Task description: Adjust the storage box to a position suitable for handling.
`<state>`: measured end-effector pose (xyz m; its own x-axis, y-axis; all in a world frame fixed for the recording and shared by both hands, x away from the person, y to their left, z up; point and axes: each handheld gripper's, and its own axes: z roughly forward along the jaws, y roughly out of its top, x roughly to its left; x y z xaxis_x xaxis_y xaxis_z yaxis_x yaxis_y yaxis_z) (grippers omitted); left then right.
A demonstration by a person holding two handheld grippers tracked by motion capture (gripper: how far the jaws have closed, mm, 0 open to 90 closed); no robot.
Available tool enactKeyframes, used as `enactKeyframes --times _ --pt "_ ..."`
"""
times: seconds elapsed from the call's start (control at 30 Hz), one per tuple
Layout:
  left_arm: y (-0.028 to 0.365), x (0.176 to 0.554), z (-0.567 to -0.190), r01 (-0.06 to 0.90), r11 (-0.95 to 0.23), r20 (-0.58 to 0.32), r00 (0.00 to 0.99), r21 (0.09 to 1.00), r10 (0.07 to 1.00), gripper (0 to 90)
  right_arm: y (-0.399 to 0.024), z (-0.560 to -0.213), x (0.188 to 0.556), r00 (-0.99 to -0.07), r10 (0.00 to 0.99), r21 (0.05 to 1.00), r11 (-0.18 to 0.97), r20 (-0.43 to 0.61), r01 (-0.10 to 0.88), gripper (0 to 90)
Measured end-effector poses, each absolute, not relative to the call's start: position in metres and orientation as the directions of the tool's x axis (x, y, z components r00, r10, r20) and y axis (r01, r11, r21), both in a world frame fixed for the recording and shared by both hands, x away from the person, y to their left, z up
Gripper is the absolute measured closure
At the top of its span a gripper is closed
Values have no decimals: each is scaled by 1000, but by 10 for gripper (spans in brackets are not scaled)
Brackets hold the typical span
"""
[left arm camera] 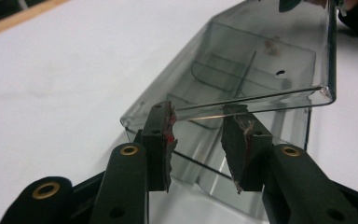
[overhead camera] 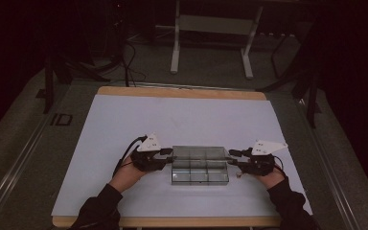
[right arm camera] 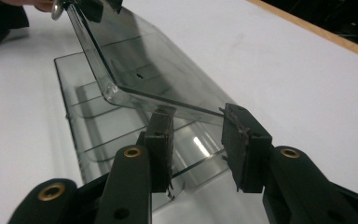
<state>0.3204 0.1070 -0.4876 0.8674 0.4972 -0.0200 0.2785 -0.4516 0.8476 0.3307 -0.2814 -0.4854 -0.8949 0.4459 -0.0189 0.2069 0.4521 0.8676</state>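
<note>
- Clear plastic compartment box [overhead camera: 200, 170]: smoky transparent organiser with a grid of dividers, lying on the near half of the table between the two grippers, its long side across the table.
- Hinged lid [left arm camera: 270, 51]: same clear plastic, raised and tilted above the tray; in the left gripper view its lower edge [left arm camera: 242, 100] runs just above the pad tips, and in the right gripper view [right arm camera: 154, 65] it slopes up away from the tray. A small hole shows in the lid panel.
- Left gripper [left arm camera: 198, 140]: at the left end of the box in the high view [overhead camera: 168, 154]. Jaws spread partway, one either side of the lid's end edge; the worn pads [left arm camera: 165, 140] do not visibly press on it. Whether the tips touch the plastic cannot be told.
- Right gripper [right arm camera: 198, 140]: at the right end of the box in the high view [overhead camera: 232, 158]. Jaws likewise partly spread around the lid's end edge, with a gap between pad and plastic.
- Hands: left hand [overhead camera: 127, 175] and right hand [overhead camera: 270, 178], dark sleeves entering from the near edge.
- Table [overhead camera: 182, 120]: white sheet over a wooden board with a light timber border [overhead camera: 182, 92].
- Beyond: white stand legs [overhead camera: 175, 52] on a grey floor.
</note>
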Motion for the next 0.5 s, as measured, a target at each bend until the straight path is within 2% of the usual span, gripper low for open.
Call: enactKeyframes --times 0.5 --pt "103 334 -478 256 -377 12 814 890 580 752 -276 -473 342 -854 517 902 391 -53 181 776"
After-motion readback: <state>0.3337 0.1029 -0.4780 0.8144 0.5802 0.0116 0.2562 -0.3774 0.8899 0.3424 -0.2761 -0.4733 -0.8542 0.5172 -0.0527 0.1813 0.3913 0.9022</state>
